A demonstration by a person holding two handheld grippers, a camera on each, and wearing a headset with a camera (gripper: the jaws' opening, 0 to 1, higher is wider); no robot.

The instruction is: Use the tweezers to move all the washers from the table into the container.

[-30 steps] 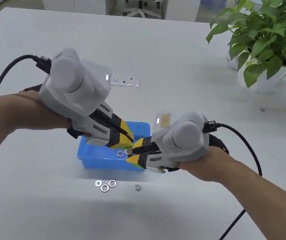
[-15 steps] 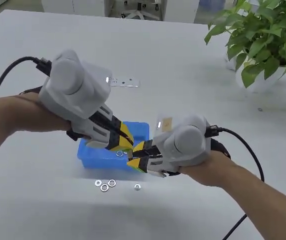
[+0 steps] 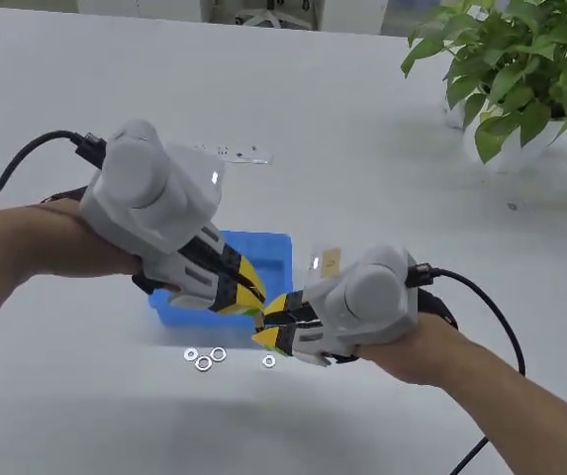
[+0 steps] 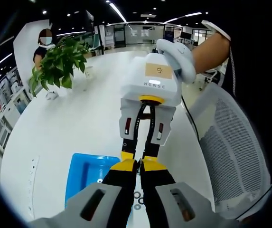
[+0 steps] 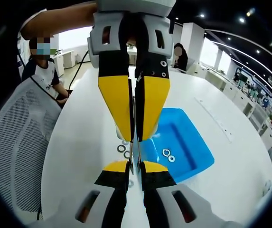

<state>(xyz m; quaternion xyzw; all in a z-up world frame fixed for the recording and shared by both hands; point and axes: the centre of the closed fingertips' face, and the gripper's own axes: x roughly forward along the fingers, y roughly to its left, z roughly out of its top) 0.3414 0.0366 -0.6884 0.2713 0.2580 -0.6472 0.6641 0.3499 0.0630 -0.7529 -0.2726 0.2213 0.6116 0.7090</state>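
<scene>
Now, with the jaws of the left gripper [image 3: 250, 299] and the right gripper [image 3: 271, 333] both pinched on the thin tweezers [image 5: 131, 159], we should go down slowly to the washers [image 3: 204, 358] on the counter [image 3: 362, 148] just beside the blue container [image 3: 263, 247] and nip only one.

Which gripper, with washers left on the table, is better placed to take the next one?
Probably the right gripper: its tips are nearest the lone washer, and the tweezers sit between its jaws. The left gripper is farther from it, by the container.
</scene>
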